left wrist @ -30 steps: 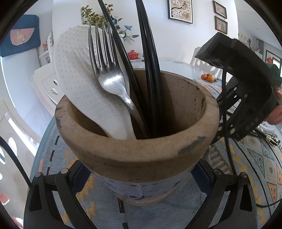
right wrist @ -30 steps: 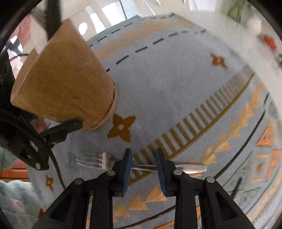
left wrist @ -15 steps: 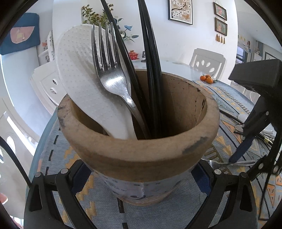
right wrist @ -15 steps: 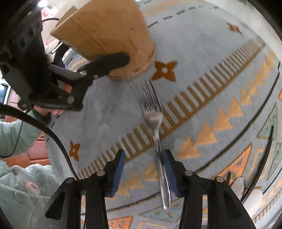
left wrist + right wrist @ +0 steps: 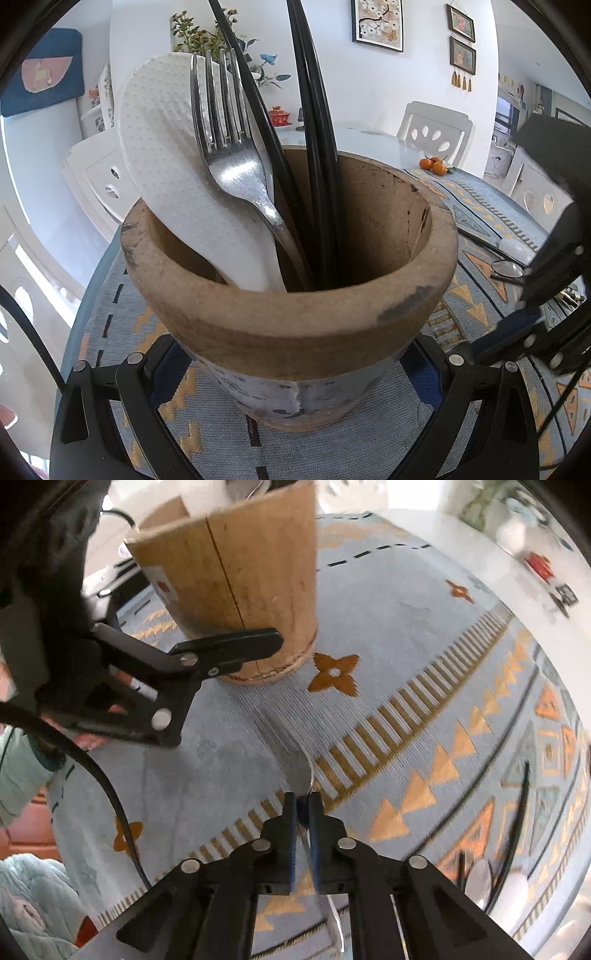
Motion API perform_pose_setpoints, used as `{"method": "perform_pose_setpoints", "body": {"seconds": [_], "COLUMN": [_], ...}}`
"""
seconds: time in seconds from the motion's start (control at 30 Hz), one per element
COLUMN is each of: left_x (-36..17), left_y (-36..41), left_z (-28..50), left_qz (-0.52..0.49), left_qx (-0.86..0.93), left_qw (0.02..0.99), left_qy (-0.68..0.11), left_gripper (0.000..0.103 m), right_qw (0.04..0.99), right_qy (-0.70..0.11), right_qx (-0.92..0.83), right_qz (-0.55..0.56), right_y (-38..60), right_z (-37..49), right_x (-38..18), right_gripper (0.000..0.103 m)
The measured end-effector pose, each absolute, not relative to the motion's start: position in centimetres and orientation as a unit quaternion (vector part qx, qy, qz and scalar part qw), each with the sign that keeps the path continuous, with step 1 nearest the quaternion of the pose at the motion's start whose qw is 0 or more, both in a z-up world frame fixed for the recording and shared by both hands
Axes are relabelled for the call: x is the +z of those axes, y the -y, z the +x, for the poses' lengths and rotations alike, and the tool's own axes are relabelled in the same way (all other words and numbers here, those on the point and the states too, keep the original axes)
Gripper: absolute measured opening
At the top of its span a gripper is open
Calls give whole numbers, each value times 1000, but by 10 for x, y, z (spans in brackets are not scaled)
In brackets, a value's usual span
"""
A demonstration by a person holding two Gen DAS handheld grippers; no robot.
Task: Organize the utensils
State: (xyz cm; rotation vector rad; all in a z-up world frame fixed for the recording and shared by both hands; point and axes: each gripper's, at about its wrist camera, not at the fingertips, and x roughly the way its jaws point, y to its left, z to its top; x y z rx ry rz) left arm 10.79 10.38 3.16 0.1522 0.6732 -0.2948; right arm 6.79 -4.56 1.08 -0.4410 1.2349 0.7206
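Fork (image 5: 295,768) blurred, apparently clamped in right tool (image 5: 303,805).

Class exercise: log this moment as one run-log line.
left gripper: shut on wooden pot | right gripper: just closed on fork | pot contents: fork, rice paddle, chopsticks

no text, brand or number can be read in either view — the pale label (image 5: 162,585) on the side of the wooden pot (image 5: 236,572) carries a small red mark, but it is too blurred to make out.
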Motion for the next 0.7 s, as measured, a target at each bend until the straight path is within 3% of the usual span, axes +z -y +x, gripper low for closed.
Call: {"method": "perform_pose_setpoints", "body": {"seconds": [0.37, 0.7], "left_x": [31, 30], "left_y": [-99, -95], "left_z": [110, 112], "left_qz": [79, 77], "left_qx": [-141, -141], "left_qw": [929, 929], "left_qy": [-332, -333], "left_gripper": [99, 99], "right_qw": [765, 698], "right_qy": [-566, -634], "right_qx": [277, 251], "right_qz": [-128, -219], "right_y": [118, 33], "right_z": [54, 70], "right_x": [33, 1], "right_gripper": [3, 3]}}
